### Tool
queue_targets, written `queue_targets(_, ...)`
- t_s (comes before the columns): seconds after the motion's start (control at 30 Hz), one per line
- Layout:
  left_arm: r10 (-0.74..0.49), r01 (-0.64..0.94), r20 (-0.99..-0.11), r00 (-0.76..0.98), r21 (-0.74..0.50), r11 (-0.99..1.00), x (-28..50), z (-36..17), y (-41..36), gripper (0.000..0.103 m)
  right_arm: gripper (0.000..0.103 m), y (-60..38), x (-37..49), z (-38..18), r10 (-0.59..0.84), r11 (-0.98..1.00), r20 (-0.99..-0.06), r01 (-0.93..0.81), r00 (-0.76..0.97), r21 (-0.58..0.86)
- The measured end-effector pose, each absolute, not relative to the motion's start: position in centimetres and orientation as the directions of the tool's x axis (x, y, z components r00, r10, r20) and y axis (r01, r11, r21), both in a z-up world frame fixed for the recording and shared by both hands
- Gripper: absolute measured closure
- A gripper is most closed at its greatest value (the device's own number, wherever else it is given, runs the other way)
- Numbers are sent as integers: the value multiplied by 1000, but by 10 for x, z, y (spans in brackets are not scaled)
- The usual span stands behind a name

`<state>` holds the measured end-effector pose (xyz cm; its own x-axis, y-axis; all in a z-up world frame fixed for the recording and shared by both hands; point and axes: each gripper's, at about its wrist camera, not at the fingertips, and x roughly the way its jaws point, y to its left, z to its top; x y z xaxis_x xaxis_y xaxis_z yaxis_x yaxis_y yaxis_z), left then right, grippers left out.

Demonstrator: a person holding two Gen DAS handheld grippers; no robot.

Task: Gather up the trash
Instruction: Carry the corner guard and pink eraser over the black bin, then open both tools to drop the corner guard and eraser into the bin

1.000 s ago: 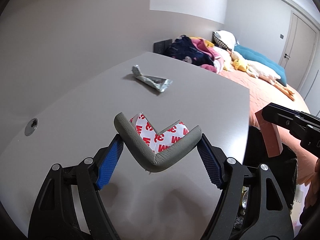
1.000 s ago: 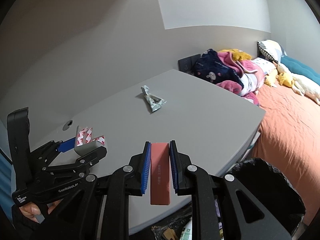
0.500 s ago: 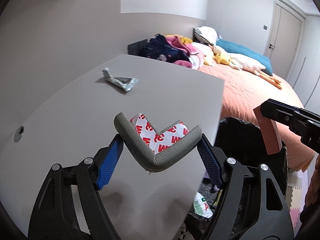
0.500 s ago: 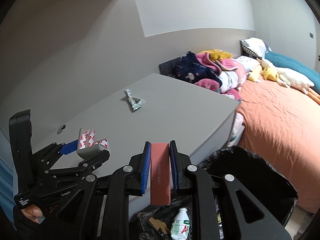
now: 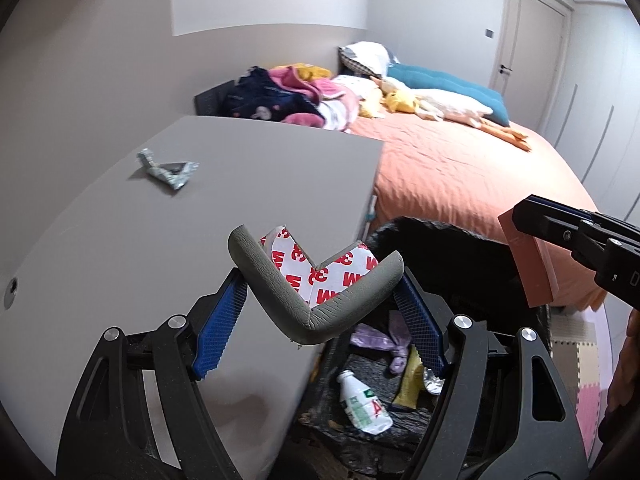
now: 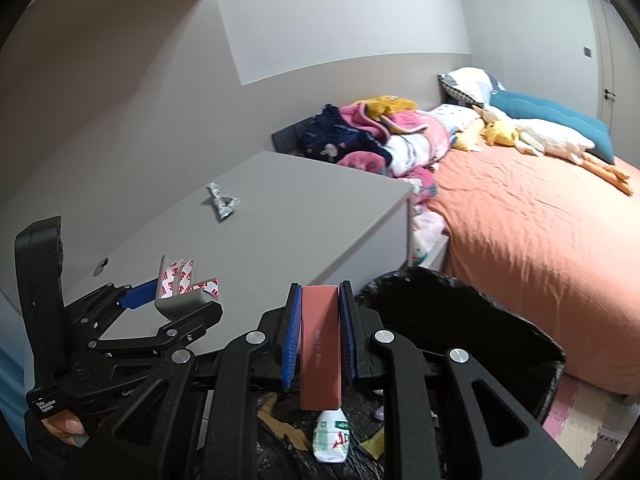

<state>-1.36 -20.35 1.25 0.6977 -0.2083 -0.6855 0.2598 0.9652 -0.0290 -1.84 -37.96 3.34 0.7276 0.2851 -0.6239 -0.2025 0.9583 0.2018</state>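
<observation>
My left gripper [image 5: 318, 280] is shut on a grey foam corner guard [image 5: 312, 320] with red-printed white backing, held over the desk's right edge. My right gripper [image 6: 320, 292] is shut on a flat brick-red box [image 6: 320, 344], which hangs above the black-bagged trash bin [image 6: 460, 300]. In the left wrist view the box [image 5: 528, 264] and right gripper [image 5: 524, 216] show at the right, over the bin [image 5: 440, 248]. The right wrist view shows the left gripper [image 6: 176, 304] and guard [image 6: 180, 300] at lower left. A crumpled silver wrapper [image 5: 168, 170] lies on the grey desk [image 5: 240, 200].
The bin holds a white plastic bottle [image 5: 364, 404] and other scraps. A bed with an orange sheet [image 5: 460, 168] stands right behind the bin, with piled clothes [image 5: 288, 96] and soft toys at its head. Foam floor tiles [image 5: 576, 360] lie to the right.
Both grippers have swung right, from above the desk to its right edge. The bin and its contents have come into view beneath them. Both grips are unchanged.
</observation>
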Motion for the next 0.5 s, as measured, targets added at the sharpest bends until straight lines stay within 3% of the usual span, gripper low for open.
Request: queue_targets(0.5, -302, 413, -707, 640, -15, 911, -22, 1, -276, 29, 83, -445, -42, 22, 192, 974, -636, -65, 747, 217)
